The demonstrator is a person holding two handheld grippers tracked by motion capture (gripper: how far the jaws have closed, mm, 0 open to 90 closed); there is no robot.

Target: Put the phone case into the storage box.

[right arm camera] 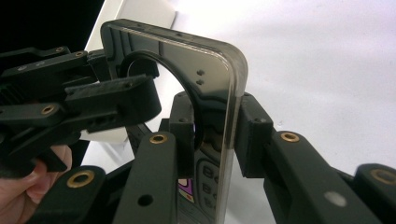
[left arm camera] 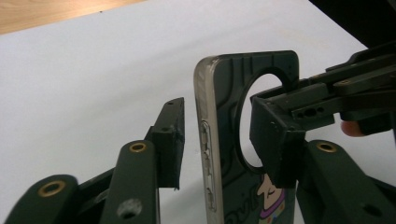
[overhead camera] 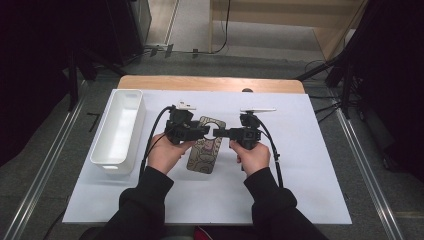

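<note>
The phone case point(overhead camera: 205, 146) hangs above the white mat point(overhead camera: 300, 165), between both grippers. The right gripper point(right arm camera: 212, 128) pinches its right edge; the left gripper point(left arm camera: 219, 140) straddles the left edge, not yet pressing. Light, bendy, glossy: grip the rims.

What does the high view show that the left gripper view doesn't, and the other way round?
High view: the white bin left of the case. Left gripper view: the case's side buttons, and a gap between one pad of the left gripper and the case's edge. Both: the case over the white sheet, clamped by the right gripper.
</note>
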